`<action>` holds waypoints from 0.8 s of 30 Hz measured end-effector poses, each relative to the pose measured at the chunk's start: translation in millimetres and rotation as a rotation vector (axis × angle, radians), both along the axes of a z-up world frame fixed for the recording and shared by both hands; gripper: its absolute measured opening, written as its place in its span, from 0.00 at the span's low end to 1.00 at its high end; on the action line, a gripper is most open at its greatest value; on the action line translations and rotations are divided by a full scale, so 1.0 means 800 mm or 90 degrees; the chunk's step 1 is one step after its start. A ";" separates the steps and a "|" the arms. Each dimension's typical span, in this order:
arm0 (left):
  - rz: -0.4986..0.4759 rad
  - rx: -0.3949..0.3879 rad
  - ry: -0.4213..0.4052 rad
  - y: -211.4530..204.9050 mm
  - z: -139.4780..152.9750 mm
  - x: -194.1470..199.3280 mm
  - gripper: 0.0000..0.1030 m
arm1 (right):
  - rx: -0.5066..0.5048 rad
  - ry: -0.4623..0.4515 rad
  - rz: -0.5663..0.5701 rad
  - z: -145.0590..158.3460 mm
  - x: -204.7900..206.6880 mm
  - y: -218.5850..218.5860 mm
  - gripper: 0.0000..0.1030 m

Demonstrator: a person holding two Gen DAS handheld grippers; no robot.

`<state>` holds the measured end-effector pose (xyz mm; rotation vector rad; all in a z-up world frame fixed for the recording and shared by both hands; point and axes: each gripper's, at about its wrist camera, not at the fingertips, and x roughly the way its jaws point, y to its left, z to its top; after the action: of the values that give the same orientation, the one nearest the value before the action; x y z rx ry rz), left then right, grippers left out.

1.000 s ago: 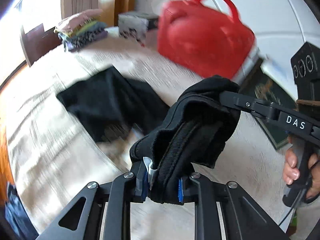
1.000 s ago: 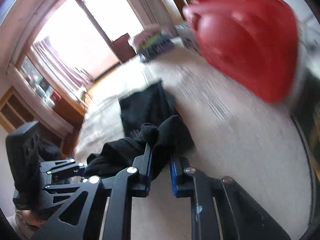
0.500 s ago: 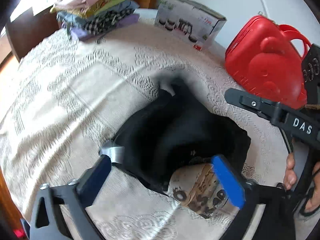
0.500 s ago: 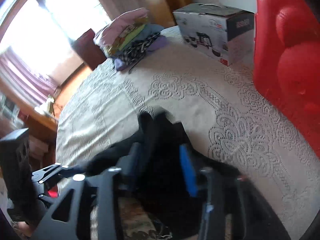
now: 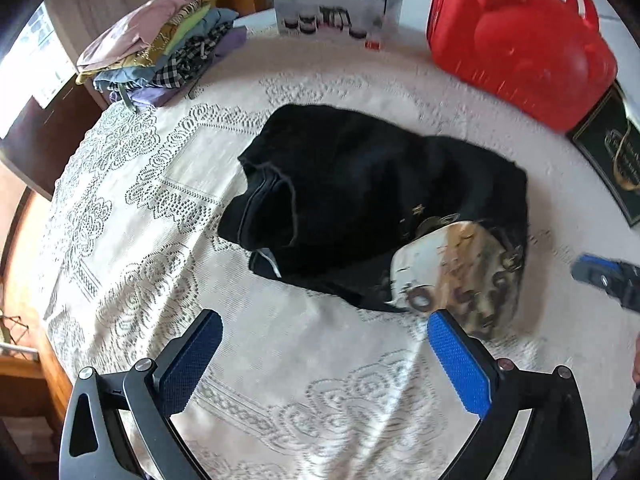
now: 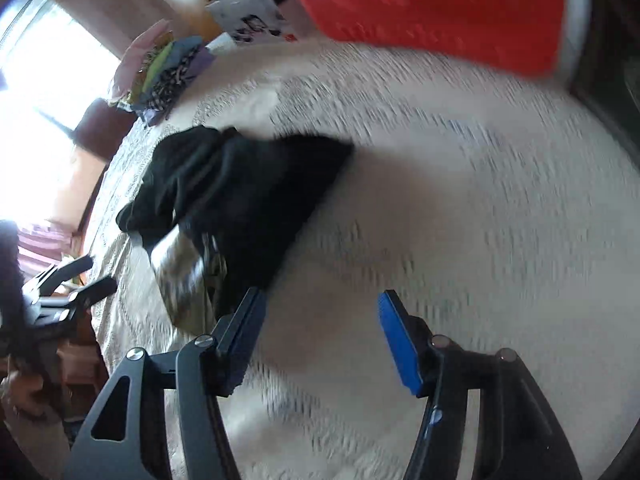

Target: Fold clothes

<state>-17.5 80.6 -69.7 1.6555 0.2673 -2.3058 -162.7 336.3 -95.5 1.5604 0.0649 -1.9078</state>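
Both claws, left claw [image 5: 324, 356] and right claw [image 6: 320, 336], gape empty; the crumpled black printed garment [image 5: 360, 200] at twelve o'clock on the lace-covered desk [image 5: 300, 380] could unfold, its loose layers unpinned.

Lace-covered table [image 5: 132, 216], black garment [image 5: 360, 192], clothes stack [image 5: 168, 56]

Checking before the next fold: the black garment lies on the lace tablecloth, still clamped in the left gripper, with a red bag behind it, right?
Not quite. The left gripper is open, its jaws having just spread wide with only the lace tablecloth between them; the left wrist view shows this. The black garment lies free on the cloth, and the red bag does sit behind it.
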 end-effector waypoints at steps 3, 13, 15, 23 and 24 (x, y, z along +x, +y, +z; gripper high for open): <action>-0.040 0.006 -0.001 -0.014 -0.004 -0.008 1.00 | 0.006 -0.007 -0.028 0.000 0.021 0.005 0.57; -0.173 0.060 -0.008 -0.079 -0.020 -0.064 1.00 | 0.027 -0.040 -0.169 0.005 0.073 -0.069 0.60; -0.191 0.083 -0.003 -0.083 -0.030 -0.075 0.99 | 0.030 -0.044 -0.196 -0.003 0.078 -0.087 0.76; -0.200 0.100 -0.051 -0.125 -0.074 -0.079 0.83 | 0.085 -0.053 -0.231 -0.044 0.085 -0.104 0.22; -0.205 0.114 -0.054 -0.130 -0.070 -0.078 0.92 | 0.074 -0.068 -0.235 -0.045 0.087 -0.095 0.22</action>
<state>-79.7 -23.5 -125.9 2.0089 0.2060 -2.4918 -93.0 260.1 -131.5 1.8517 -0.1739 -2.1261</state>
